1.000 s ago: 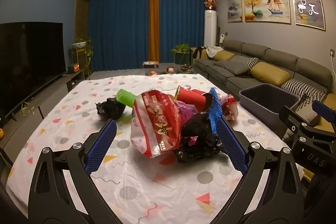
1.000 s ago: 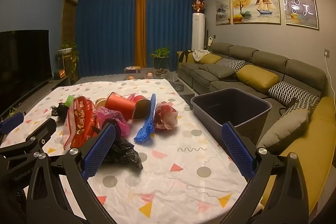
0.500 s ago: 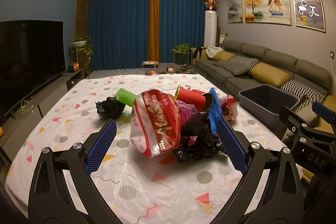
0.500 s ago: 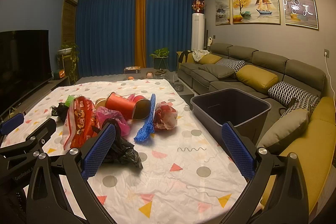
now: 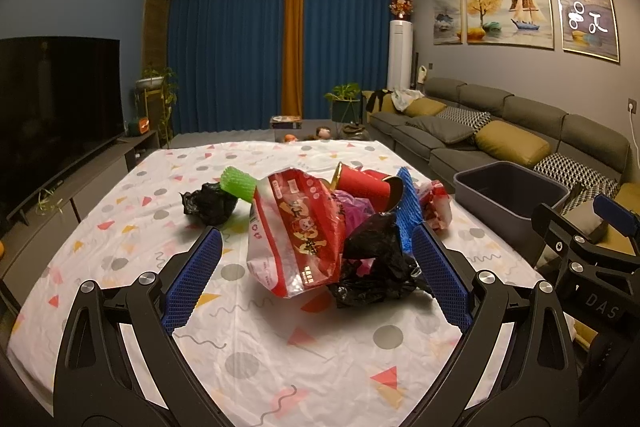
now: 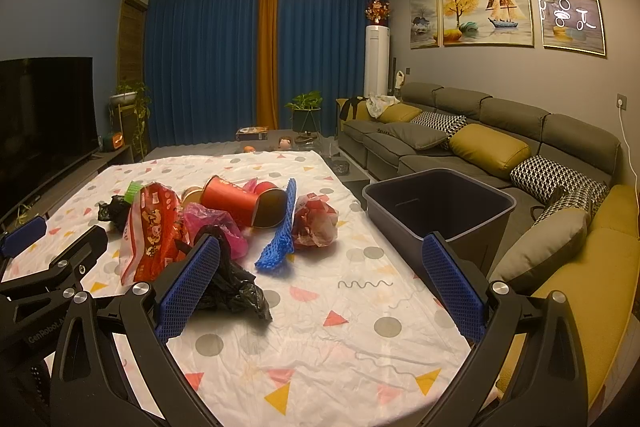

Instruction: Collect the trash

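both tongs gape wide: left gripper (image 5: 316, 281) faces the trash pile (image 5: 320, 223), right gripper (image 6: 320, 285) beside it.

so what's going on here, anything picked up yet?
Not yet. A person holds two sets of tongs over a table covered in a patterned cloth. Both the left tongs and the right tongs are open and empty. The trash sits in a heap mid-table: a red snack bag, black plastic bags, a red paper cup, blue foam netting and a green foam net. The grey bin stands beside the table on the sofa side and looks empty.
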